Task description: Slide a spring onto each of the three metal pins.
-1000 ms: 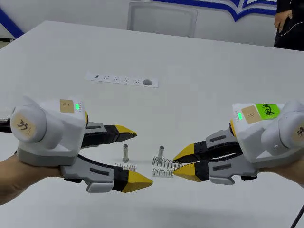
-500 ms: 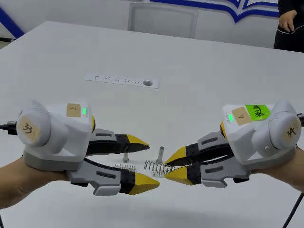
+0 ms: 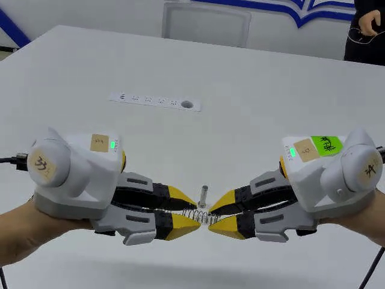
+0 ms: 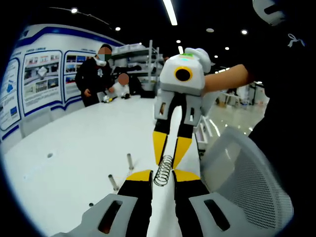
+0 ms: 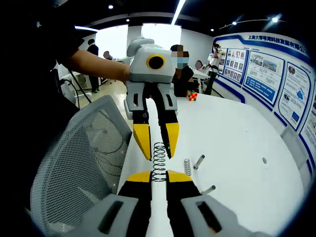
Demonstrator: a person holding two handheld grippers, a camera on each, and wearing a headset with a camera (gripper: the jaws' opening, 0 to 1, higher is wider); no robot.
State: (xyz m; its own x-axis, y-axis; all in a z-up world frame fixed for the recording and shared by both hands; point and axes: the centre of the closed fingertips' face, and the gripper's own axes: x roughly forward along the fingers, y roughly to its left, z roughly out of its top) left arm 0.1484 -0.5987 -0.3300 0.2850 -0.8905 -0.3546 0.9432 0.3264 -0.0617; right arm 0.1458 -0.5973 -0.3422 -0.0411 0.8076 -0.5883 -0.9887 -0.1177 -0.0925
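A small wire spring [image 3: 203, 215] hangs level just above the white table [image 3: 252, 108], between the two grippers' yellow tips. My right gripper [image 3: 215, 214] is shut on one end, and my left gripper [image 3: 191, 212] has closed on the other. In the left gripper view the spring [image 4: 163, 169] runs from my left gripper [image 4: 163, 176] up to the right gripper [image 4: 170, 148]. The right gripper view shows the spring [image 5: 159, 160] running from my right gripper [image 5: 159, 177] to the left gripper [image 5: 158, 148]. One metal pin [image 3: 204, 195] stands just behind them. Two pins [image 5: 198, 161] [image 5: 208, 189] and a second spring [image 5: 187, 166] lie to the side.
A white power strip [image 3: 154, 100] is set into the table further back. A chair [image 3: 206, 24] stands at the far edge, with a person [image 3: 364, 30] at the far right. A mesh chair [image 5: 79, 163] is beside the table.
The left gripper moved right and closed its jaws from wide open onto the spring's free end. The right gripper carried the spring left and up, off the table.
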